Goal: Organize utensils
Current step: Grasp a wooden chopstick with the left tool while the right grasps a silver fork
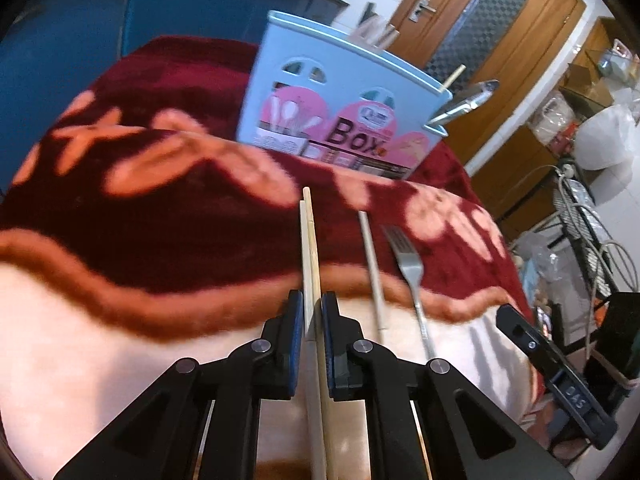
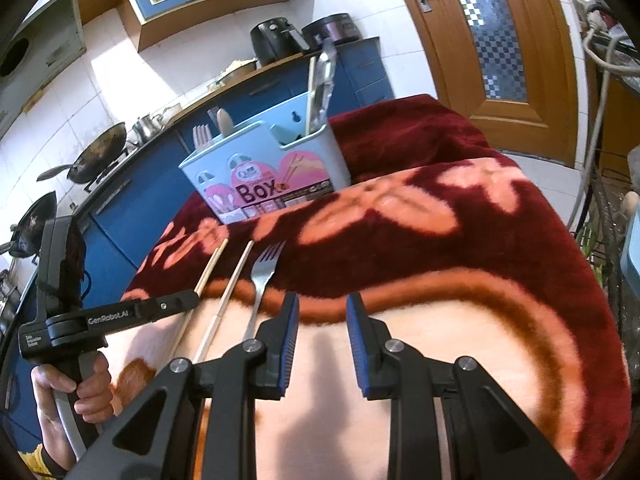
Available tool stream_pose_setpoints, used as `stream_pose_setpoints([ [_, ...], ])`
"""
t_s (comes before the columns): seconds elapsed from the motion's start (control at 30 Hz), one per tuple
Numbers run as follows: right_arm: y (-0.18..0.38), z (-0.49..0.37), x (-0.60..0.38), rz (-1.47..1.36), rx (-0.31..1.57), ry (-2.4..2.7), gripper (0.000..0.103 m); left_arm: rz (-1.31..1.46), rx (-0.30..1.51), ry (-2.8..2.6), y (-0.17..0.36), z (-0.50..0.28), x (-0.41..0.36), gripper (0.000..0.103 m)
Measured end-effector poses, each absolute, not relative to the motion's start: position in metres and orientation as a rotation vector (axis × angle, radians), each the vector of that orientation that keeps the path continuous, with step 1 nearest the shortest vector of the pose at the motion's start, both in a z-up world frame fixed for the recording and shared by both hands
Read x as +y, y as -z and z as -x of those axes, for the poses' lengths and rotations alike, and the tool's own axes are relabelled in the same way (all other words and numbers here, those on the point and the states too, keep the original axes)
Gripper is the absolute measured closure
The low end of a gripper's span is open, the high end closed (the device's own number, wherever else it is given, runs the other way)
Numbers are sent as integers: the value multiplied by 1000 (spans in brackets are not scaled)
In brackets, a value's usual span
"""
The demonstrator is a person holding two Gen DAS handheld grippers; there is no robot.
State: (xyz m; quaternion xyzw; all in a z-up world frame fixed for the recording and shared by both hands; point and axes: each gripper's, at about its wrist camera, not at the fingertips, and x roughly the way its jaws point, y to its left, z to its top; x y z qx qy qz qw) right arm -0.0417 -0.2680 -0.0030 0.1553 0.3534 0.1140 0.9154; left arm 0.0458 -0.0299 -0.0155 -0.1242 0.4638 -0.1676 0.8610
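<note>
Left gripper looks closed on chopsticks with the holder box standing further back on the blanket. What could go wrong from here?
1. The left gripper pinches two chopsticks whose tips sit uneven; one may slip out when lifted.
2. The single chopstick and fork lie close beside them on the soft blanket; a lift could drag or nudge them.
3. The utensil box already holds utensils, so long chopsticks might catch on its rim or tip it.
</note>
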Motion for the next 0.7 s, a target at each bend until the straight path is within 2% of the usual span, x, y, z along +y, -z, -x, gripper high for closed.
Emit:
stream_pose_setpoints([
  [0.67,4,32,-228,-226,808,-303,76,363,981,398,19,-40,9,92],
  [0.7,4,32,-227,-225,809,-303,76,369,983,399,19,-40,10,97],
])
